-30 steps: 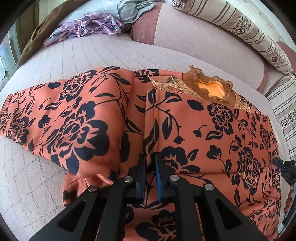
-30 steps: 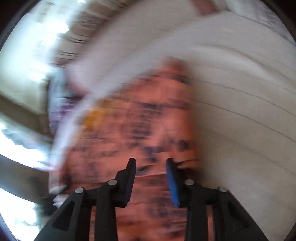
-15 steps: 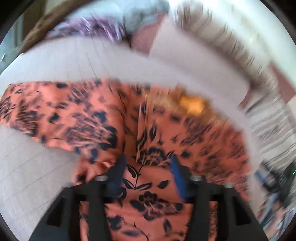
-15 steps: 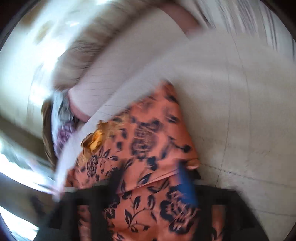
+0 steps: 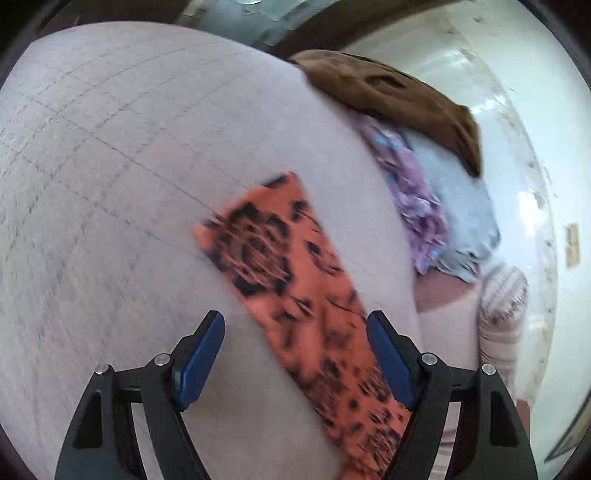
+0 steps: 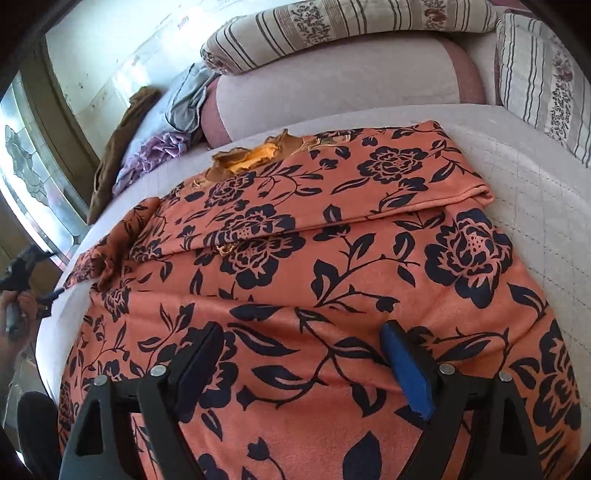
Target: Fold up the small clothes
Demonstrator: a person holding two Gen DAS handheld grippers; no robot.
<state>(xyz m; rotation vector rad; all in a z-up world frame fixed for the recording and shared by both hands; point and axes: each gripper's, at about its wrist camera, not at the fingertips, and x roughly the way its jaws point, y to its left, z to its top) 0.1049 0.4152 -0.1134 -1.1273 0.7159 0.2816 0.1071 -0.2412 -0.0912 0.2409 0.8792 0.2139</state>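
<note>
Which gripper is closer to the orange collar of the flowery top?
Right. The right gripper hangs open over the top's lower part, with the collar ahead. The left gripper is open over a sleeve at the side; no collar shows there.

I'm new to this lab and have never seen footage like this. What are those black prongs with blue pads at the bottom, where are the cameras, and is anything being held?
The prongs are hand-held grippers, one in each of a person's hands; there is no robot arm. A fisheye camera on each looks forward along its fingers, which bends the picture.

In the left view, the left gripper is open above a blurred strip of the orange floral garment. In the right view, the right gripper is open over the same garment, partly folded on a pale quilted bed. Neither holds anything.

A pile of other clothes and striped pillows lie at the far edge.
</note>
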